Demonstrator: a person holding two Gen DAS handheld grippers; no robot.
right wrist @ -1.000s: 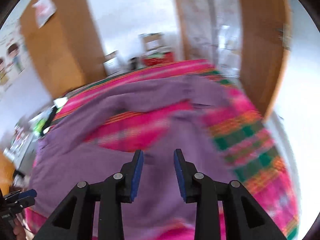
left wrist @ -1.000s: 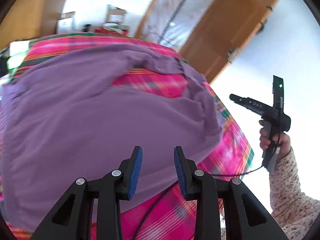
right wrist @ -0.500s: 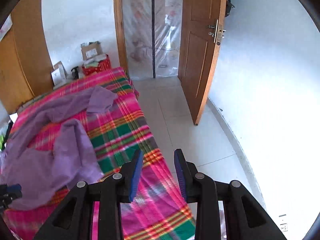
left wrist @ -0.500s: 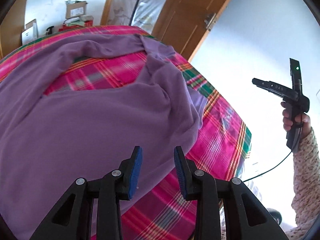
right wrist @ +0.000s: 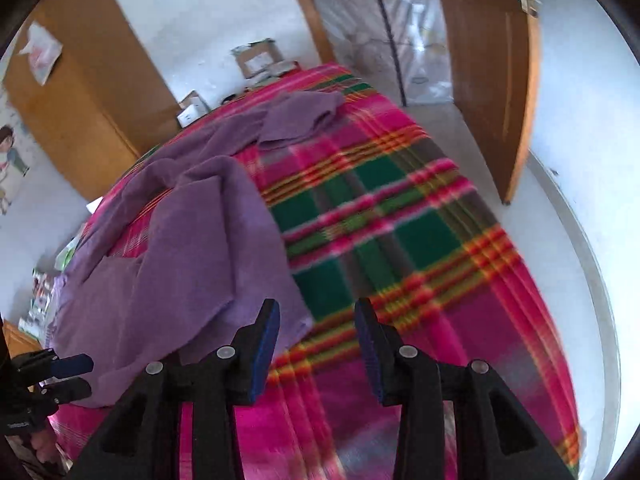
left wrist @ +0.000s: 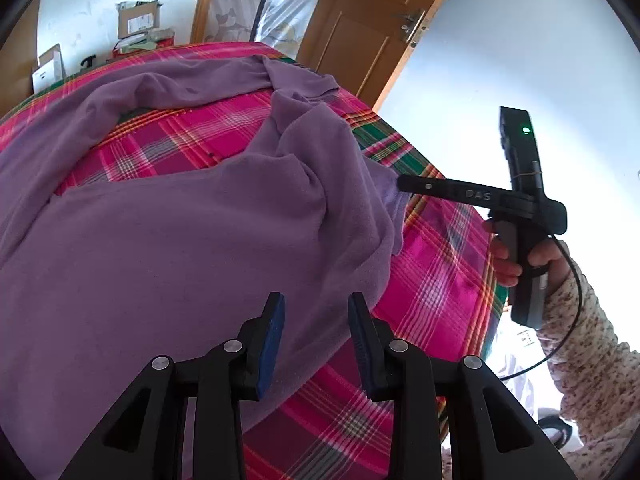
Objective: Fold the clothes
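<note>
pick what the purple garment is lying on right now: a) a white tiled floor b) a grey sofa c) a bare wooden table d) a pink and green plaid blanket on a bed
d: the purple garment lies crumpled and unfolded on the pink and green plaid blanket that covers the bed, and neither the left gripper nor the right gripper holds it, since both stand open over it.

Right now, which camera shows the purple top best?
The left wrist view: the purple top fills most of the picture, sharp, with its folds clear. The right wrist view shows it smaller, off to the left and blurred, lying rumpled on the plaid blanket.
</note>
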